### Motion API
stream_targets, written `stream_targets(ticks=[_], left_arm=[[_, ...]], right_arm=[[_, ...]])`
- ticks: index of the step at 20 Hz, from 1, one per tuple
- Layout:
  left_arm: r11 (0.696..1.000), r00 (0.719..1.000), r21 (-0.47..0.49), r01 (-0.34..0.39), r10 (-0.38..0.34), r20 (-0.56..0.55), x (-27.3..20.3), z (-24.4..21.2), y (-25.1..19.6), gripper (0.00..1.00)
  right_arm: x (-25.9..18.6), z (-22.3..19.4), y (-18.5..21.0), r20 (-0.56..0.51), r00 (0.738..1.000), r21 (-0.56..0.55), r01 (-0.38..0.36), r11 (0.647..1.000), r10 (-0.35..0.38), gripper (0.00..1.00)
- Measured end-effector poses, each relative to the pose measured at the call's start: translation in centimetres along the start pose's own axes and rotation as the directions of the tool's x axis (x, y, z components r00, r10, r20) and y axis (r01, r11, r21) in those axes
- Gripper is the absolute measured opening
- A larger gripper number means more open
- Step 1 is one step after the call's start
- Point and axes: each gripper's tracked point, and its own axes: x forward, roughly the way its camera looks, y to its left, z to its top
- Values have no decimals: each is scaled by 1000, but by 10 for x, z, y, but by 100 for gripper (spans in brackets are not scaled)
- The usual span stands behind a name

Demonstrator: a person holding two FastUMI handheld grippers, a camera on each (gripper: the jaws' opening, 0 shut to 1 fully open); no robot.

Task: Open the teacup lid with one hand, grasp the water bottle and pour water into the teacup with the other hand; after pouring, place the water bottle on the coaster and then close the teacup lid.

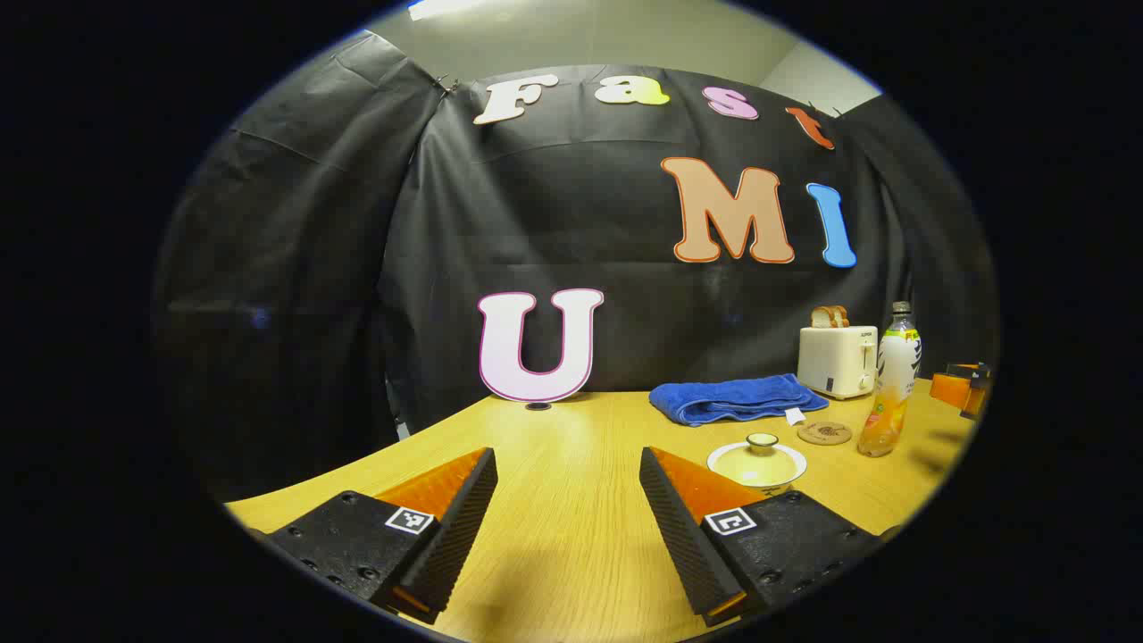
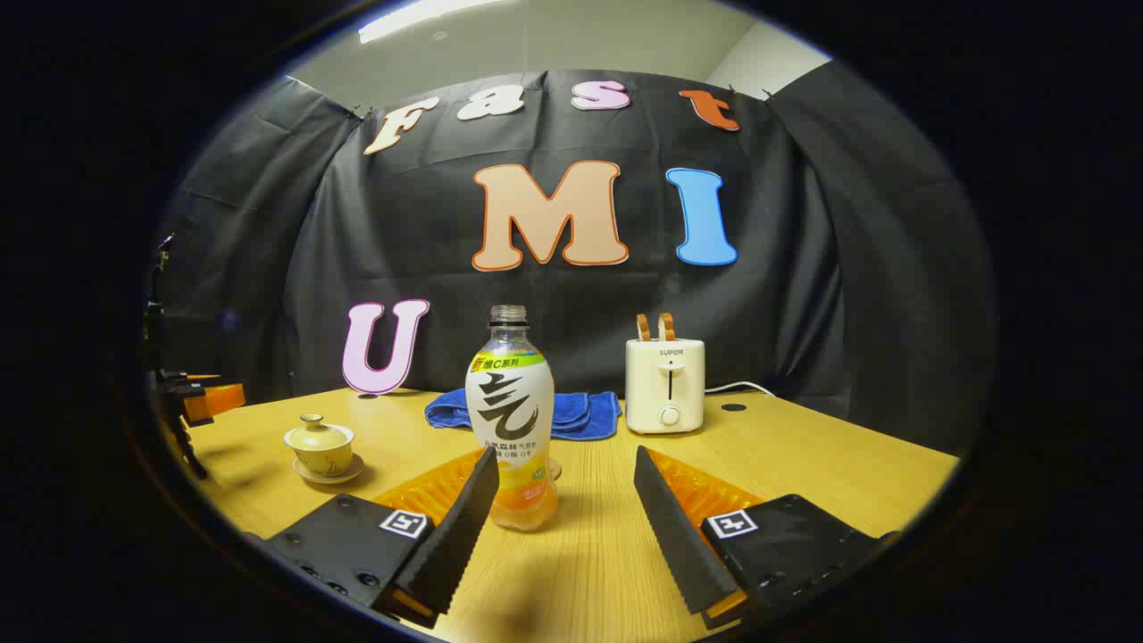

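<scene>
A pale yellow teacup (image 1: pixel 757 464) with its lid on sits on a saucer just past my left gripper's right finger. My left gripper (image 1: pixel 567 460) is open, nothing between its fingers. The clear bottle (image 1: pixel 888 384), uncapped, with orange drink low inside, stands upright to the right of the round cork coaster (image 1: pixel 824 433). In the right gripper view the bottle (image 2: pixel 511 420) stands close ahead, just beyond the left finger's tip. My right gripper (image 2: pixel 564 457) is open and holds nothing. The lidded teacup (image 2: pixel 320 446) sits far left, near the other gripper (image 2: pixel 201 397).
A folded blue towel (image 1: pixel 737 397) lies behind the coaster, and a white toaster (image 1: pixel 838 357) holding bread stands at the back by the black wall. In the right gripper view the toaster (image 2: pixel 665 384) is right of the towel (image 2: pixel 580 413). The wooden table (image 2: pixel 804 464) spreads out to the right.
</scene>
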Motion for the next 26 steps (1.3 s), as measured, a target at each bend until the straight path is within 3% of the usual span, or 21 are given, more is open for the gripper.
stream_targets(ticks=[3,4,6,17,23,24,26], left_arm=[[1000,1000,4,1,-1,-1,0,-1,0,94],[1000,1000,2,1,-1,0,0,0,0,94],[1000,1000,-2,2,-2,0,0,0,-1,94],[1000,1000,0,9,-9,1,0,0,-2,94],[996,996,-8,87,-87,3,-4,0,-11,94],[994,994,-8,106,-106,4,-4,1,-14,94],[987,987,-9,160,-159,6,1,3,-31,94]], right_arm=[[0,0,0,0,1000,0,0,1000,0,99],[0,-1,0,0,1000,0,0,1000,0,94],[0,-1,0,0,1000,0,0,1000,0,99],[0,0,0,0,1000,0,0,1000,0,99],[0,-1,0,0,1000,0,1,1000,-1,94],[0,-1,0,0,1000,0,1,1000,-1,99],[1,-1,1,0,1000,0,1,1000,-1,99]])
